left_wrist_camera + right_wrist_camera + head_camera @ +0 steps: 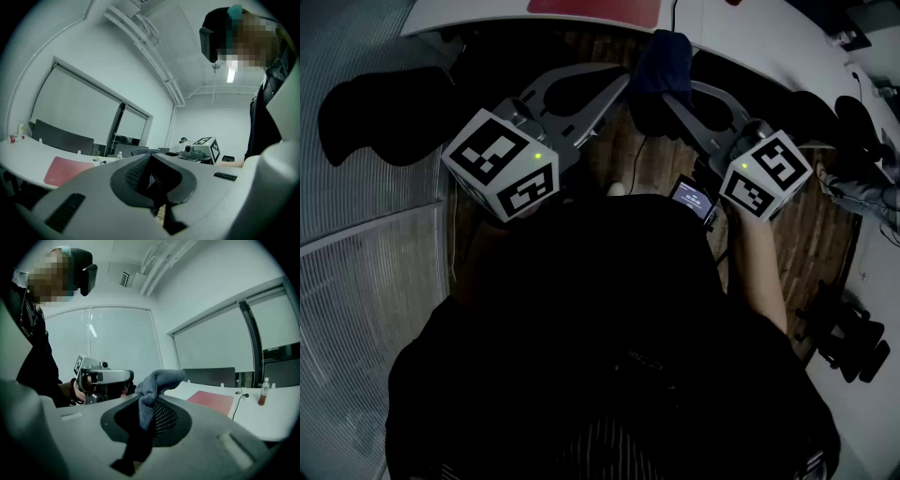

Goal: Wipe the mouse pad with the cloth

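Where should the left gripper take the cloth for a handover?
Grip the free wad of the cloth that sticks out past the tips of the right gripper. Bring the left gripper in from its own side, opening it first. The right jaws clamp the cloth lower down, and only that wad stands clear.

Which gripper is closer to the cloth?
Right. The right gripper is clamped on the cloth; the left gripper, shut and empty, sits just to its left.

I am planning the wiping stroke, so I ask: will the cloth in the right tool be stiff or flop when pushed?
Probably floppy: the cloth folds and droops over the right tool. Likely light, since a pinch at one part holds it up. It may bunch when pushed.
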Tool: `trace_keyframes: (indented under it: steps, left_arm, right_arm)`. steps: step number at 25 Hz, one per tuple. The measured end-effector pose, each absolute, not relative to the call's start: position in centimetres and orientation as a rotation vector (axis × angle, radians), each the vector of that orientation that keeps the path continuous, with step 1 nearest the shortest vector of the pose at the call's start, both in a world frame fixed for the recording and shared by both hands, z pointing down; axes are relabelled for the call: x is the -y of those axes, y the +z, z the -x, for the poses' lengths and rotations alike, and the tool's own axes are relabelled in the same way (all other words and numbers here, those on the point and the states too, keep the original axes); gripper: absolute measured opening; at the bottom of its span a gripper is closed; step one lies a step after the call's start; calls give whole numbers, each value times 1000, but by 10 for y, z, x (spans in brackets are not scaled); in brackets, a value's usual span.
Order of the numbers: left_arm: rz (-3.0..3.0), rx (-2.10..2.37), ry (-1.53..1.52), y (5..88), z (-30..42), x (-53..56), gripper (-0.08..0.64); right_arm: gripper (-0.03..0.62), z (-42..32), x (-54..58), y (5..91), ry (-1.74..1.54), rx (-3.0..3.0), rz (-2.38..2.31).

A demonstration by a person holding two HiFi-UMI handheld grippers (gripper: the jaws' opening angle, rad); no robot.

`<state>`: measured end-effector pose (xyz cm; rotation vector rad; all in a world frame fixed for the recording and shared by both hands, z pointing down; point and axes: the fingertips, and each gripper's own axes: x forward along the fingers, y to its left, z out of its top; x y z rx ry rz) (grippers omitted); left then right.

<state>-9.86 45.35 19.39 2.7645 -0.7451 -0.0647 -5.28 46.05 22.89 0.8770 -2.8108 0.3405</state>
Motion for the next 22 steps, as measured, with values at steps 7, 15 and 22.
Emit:
trace_keyframes:
  steps: [7,15,22]
  left_arm:
    - [-2785,658,-45,192,81,-457,6]
    - [-2782,704,-35,190,70,-439,6]
    - [-2760,725,-35,184,55,-424,6]
  right_arm:
    - [41,48,-459,226,344,2833,-826]
    - [42,40,-452,225,379,2881,-745]
    - [43,21,-439,220,426,2906,-718]
